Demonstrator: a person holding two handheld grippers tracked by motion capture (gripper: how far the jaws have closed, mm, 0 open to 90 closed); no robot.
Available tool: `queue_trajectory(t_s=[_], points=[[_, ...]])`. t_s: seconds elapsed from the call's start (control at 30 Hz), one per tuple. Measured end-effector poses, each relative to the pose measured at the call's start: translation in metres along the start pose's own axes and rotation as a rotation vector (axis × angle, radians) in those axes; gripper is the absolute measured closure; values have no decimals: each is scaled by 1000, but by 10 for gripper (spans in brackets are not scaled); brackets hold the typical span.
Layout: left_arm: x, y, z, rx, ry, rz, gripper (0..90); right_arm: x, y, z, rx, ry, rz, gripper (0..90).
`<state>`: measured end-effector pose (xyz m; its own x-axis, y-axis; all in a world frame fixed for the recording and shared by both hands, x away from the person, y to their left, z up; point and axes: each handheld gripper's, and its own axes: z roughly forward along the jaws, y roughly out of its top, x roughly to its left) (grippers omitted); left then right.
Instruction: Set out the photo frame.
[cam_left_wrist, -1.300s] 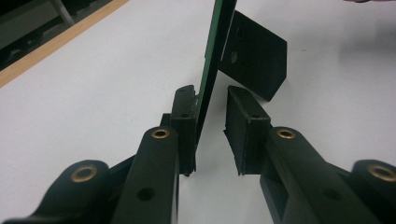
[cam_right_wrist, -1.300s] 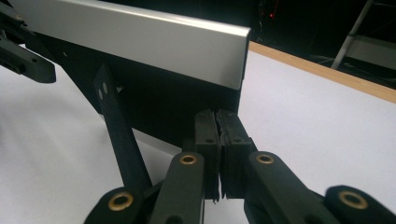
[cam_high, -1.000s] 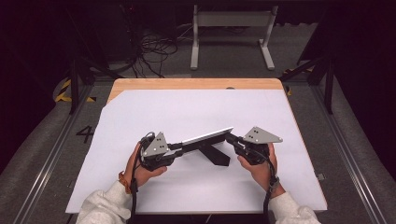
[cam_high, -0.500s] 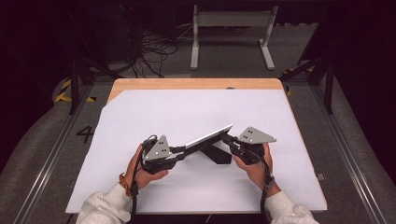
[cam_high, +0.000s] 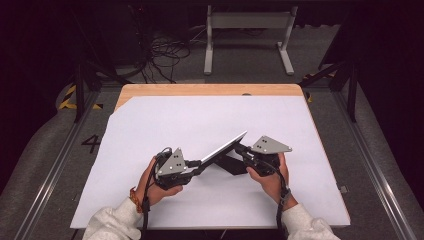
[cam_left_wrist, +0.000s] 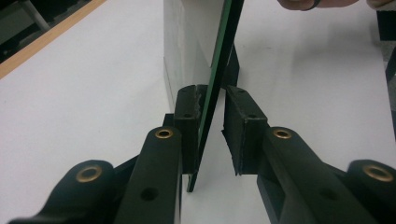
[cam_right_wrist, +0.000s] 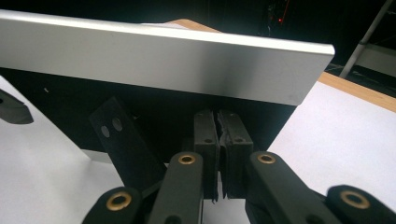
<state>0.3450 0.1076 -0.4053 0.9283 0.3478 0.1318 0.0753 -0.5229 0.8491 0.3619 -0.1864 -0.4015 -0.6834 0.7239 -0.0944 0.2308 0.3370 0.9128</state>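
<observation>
A thin flat panel (cam_high: 222, 149) with a silver-white face, a green edge (cam_left_wrist: 219, 56) and a black back leans up from lower left to upper right over the white sheet. A black prop (cam_high: 232, 164) lies under it. My left gripper (cam_high: 200, 162) straddles the panel's low end. In the left gripper view (cam_left_wrist: 214, 116) one pad touches the white face and a gap shows at the other pad. My right gripper (cam_high: 239, 149) is at the panel's raised end. In the right gripper view (cam_right_wrist: 218, 135) its pads meet against the black back, beside a black strip (cam_right_wrist: 123, 140) with two holes.
The white sheet (cam_high: 200, 115) covers a wooden table (cam_high: 210, 90). Beyond the far edge are a metal frame (cam_high: 247, 22) and loose cables (cam_high: 160, 50) on the floor. Rails run along both sides of the table. The other hand's fingers (cam_left_wrist: 303, 3) show at the top of the left gripper view.
The right gripper has edged slightly left toward the panel. The left gripper and the panel have barely moved.
</observation>
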Motion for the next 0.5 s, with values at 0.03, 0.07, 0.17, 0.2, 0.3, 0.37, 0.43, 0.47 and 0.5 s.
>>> queue_trajectory(t_s=[0.03,0.07,0.17,0.2,0.3,0.37,0.43,0.47,0.5], points=[[0,0,0,-1,-3,0,758,0,0,0,-1,4,2,873],[-1,0,0,0,-3,-1,759,0,0,0,-2,5,1,872],[-2,0,1,3,-4,1,758,1,0,0,-3,6,3,871],[-2,0,2,2,-7,-1,757,2,0,1,-3,6,4,872],[-4,0,2,1,-10,-2,753,4,1,1,-5,11,4,871],[-5,1,2,3,-10,2,753,6,2,2,-6,16,-2,869],[-5,1,2,4,-9,4,752,8,2,2,-7,22,-14,868],[-6,1,2,3,-11,1,753,10,3,2,-6,22,-13,867],[-6,1,2,1,-9,4,753,11,3,2,-6,23,-16,867]])
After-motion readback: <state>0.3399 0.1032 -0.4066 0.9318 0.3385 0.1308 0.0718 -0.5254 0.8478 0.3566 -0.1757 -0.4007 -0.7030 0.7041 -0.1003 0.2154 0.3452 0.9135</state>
